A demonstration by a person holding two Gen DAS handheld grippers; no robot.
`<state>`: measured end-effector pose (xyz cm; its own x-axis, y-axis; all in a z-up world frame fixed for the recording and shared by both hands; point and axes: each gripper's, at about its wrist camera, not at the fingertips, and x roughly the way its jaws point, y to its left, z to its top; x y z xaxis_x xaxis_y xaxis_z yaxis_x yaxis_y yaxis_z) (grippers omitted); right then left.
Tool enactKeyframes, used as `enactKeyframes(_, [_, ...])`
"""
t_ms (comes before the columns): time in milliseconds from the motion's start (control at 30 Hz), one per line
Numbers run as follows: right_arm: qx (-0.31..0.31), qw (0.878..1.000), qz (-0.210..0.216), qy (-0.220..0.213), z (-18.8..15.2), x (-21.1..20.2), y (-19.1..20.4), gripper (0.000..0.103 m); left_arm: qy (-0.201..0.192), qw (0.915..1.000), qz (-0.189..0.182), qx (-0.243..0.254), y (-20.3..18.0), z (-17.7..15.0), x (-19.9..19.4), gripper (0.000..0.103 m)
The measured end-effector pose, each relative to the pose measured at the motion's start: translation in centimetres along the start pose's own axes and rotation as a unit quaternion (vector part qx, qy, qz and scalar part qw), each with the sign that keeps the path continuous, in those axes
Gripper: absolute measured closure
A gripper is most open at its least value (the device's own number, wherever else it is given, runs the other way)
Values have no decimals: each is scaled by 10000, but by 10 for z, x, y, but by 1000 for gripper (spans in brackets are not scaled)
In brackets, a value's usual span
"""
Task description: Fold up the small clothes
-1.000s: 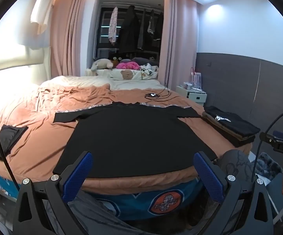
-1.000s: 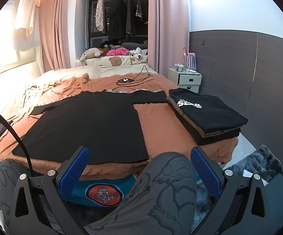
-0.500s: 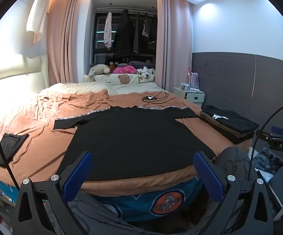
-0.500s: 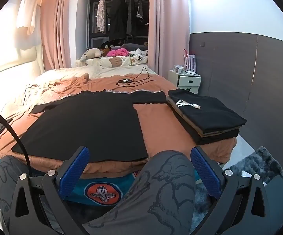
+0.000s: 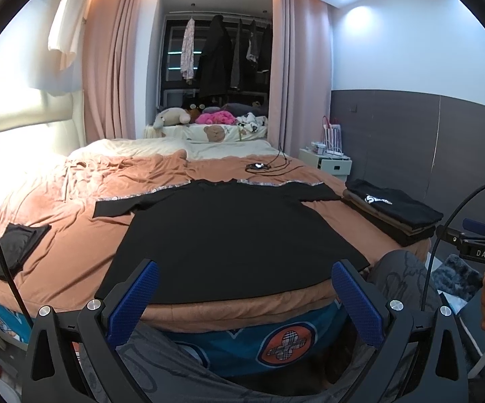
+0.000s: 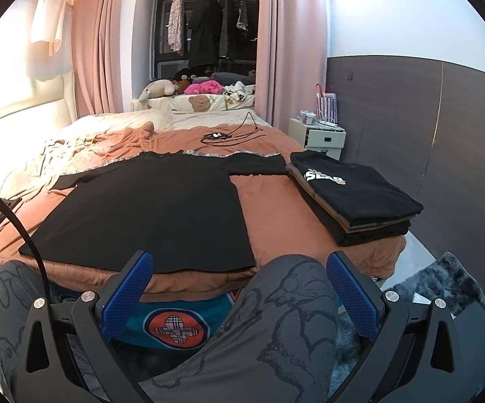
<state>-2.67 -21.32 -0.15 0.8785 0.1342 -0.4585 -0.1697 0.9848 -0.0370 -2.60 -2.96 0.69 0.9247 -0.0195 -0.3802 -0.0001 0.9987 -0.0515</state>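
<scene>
Left gripper and right gripper both hang off the bed's near edge, jaws spread wide and empty (blue pads showing). Beyond them a black T-shirt lies flat on the bed, hem along the near edge, sleeves out. A stack of folded clothes sits at the bed's right edge.

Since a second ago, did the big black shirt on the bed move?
No. The black shirt lies flat as before, its right sleeve as near the folded stack.
</scene>
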Motion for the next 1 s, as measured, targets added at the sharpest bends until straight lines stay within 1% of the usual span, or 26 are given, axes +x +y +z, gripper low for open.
enactKeyframes(100, [42, 10000, 7, -28, 1, -6, -6, 0, 0, 10000, -24, -2, -1, -1, 0, 0])
enactKeyframes(700, [42, 9998, 197, 28, 1, -9, -9, 0, 21, 10000, 16, -15, 0, -2, -3, 0])
enactKeyframes(867, [15, 9997, 244, 11, 4, -11, -8, 0, 2, 9999, -45, -126, 5, -3, -5, 0])
enactKeyframes(1000, [-10, 9996, 271, -14, 3, -13, -8, 0, -16, 9999, -12, -131, 6, -4, -6, 0])
